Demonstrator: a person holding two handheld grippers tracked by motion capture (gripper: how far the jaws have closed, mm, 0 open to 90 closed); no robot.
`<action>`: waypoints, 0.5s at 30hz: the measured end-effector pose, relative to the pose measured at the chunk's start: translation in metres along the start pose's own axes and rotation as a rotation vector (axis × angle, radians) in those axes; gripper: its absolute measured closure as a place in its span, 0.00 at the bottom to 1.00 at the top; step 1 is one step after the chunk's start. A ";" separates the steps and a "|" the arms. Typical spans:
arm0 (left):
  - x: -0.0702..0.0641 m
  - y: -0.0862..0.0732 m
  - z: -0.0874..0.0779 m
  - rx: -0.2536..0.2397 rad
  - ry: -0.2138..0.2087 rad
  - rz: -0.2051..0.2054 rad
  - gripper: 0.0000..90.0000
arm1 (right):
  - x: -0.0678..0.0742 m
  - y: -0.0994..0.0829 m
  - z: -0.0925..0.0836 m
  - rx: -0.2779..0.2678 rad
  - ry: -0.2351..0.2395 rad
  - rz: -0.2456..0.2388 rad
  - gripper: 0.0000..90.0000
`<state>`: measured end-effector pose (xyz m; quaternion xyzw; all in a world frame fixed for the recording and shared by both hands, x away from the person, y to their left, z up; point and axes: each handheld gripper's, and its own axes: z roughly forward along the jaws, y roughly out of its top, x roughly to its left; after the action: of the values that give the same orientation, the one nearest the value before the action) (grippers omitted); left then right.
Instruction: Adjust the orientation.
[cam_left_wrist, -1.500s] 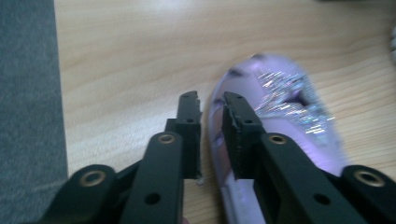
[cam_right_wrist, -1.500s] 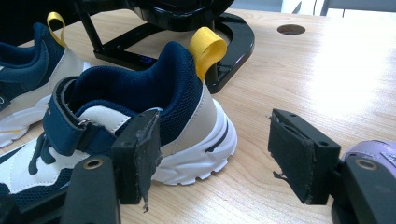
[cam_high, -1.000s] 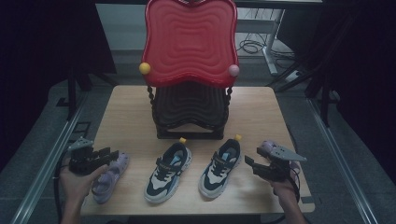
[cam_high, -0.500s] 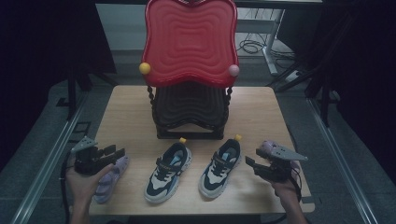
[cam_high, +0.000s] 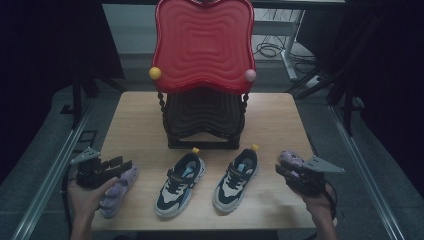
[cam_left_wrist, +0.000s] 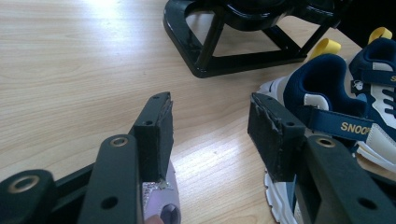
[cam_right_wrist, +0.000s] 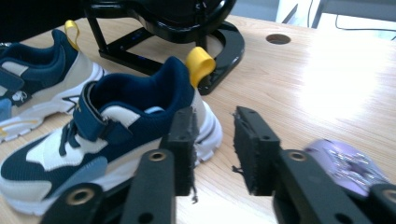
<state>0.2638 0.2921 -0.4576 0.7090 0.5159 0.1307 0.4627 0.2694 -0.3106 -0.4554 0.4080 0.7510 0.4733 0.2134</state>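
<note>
Black right claw (cam_right_wrist: 212, 140) narrower than before, empty (left claw (cam_left_wrist: 210, 135) spread)

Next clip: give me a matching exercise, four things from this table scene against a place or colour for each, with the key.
Things:
1. shoe rack
2. left sneaker
3. left purple shoe
4. right purple shoe

Descriptions:
A. lilac, at the table's near left edge under the left gripper
B. navy and white, yellow heel loop, left of its twin
C. black frame with a red wavy top, at the table's middle back
D. lilac, at the right edge by the right gripper

Pairs: 1-C, 2-B, 3-A, 4-D
</note>
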 end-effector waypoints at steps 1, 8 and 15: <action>-0.001 0.000 0.001 0.001 -0.002 0.002 0.55 | -0.001 0.000 -0.003 0.002 -0.004 -0.003 0.80; -0.006 0.000 0.002 -0.001 -0.004 0.019 0.55 | -0.013 -0.005 -0.018 0.027 -0.005 -0.023 0.90; -0.004 0.000 -0.001 0.000 -0.012 -0.004 0.54 | -0.030 -0.010 -0.035 0.045 -0.046 -0.008 0.99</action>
<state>0.2611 0.2896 -0.4562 0.7087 0.5145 0.1254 0.4662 0.2577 -0.3558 -0.4504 0.4206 0.7580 0.4457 0.2233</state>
